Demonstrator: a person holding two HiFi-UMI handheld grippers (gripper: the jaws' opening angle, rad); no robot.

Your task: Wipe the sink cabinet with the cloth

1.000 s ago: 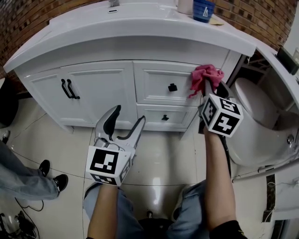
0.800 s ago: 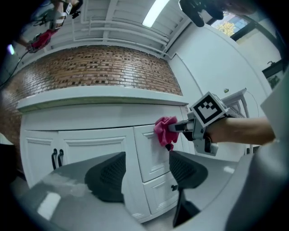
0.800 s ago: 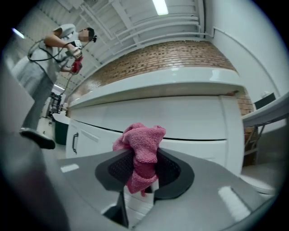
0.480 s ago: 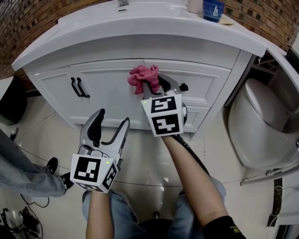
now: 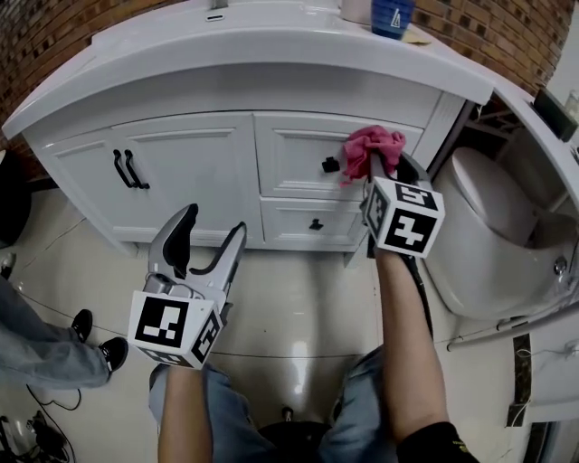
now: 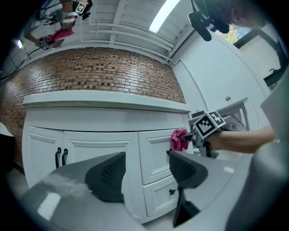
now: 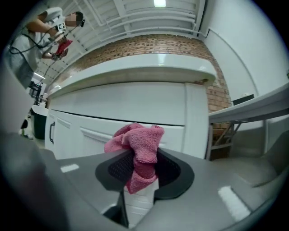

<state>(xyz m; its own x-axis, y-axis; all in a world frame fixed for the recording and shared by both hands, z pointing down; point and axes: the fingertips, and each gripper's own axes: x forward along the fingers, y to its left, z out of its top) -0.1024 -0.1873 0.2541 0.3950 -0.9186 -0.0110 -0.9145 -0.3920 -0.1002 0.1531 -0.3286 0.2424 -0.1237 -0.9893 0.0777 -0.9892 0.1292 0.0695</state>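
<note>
Brick wall (image 5: 507, 27) backs a white sink cabinet (image 5: 194, 172), which stands on a glossy tiled floor (image 5: 308, 307) with a white toilet (image 5: 493, 235) just to its right. Two doors with black handles (image 5: 127, 169) take up the cabinet's left part, and two drawers are stacked to their right.

The right forearm stretches straight forward and holds the right gripper (image 5: 389, 167) up at the upper drawer (image 5: 303, 158). The left forearm stays low and drawn back. Its left gripper (image 5: 211, 226) hovers over the floor well short of the cabinet, aimed at the front, jaws apart with nothing between them.

The right gripper's jaws are clamped on a bunched pink cloth (image 5: 371, 149), which sits at the upper drawer's right end, just right of the black knob (image 5: 331, 165) and apparently against the panel. A blue cup (image 5: 392, 16) stands on the countertop above.
</note>
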